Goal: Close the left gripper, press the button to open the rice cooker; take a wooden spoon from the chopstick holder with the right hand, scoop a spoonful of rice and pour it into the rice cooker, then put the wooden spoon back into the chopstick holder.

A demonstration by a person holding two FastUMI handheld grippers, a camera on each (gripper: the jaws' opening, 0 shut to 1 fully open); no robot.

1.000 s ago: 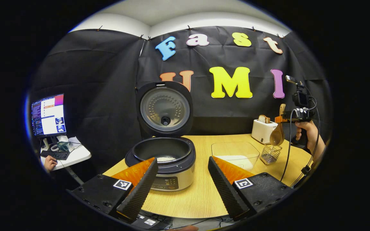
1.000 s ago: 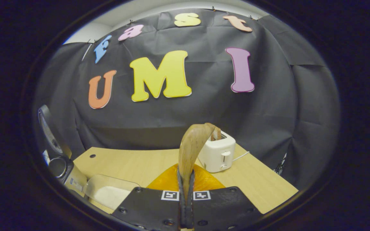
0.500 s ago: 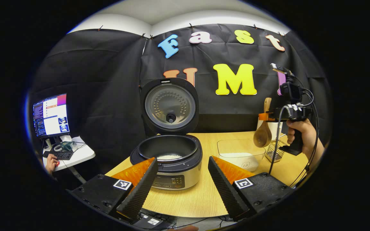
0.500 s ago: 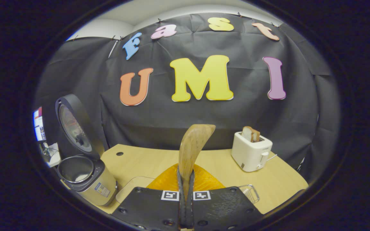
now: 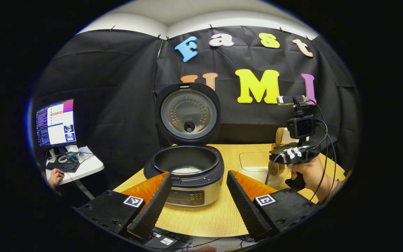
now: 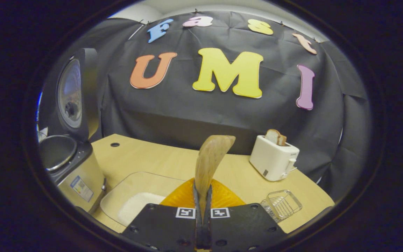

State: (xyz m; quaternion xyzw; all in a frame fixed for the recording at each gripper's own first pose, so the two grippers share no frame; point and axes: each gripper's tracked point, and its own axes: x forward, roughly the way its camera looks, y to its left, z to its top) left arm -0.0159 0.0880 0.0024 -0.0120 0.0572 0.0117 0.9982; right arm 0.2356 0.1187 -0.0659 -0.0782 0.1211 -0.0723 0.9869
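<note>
The right tool (image 6: 202,196), clamped on the pale wooden spoon (image 6: 208,161), has swung back from the wire chopstick holder (image 6: 281,204) toward the clear rice tray (image 6: 124,196) mid-tabletop (a second scoop, likely). The left tool (image 5: 199,199) hangs wide open, empty, before the open silver rice cooker (image 5: 187,171).

white toaster (image 6: 273,159) with bread (image 6: 275,136); monitor (image 5: 55,122) over keyboard (image 5: 62,167).

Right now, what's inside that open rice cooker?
A small patch of white rice lies on the bottom of the rice cooker's dark inner pot. The near rim hides the front of the pot floor, so anything there cannot be seen.
</note>
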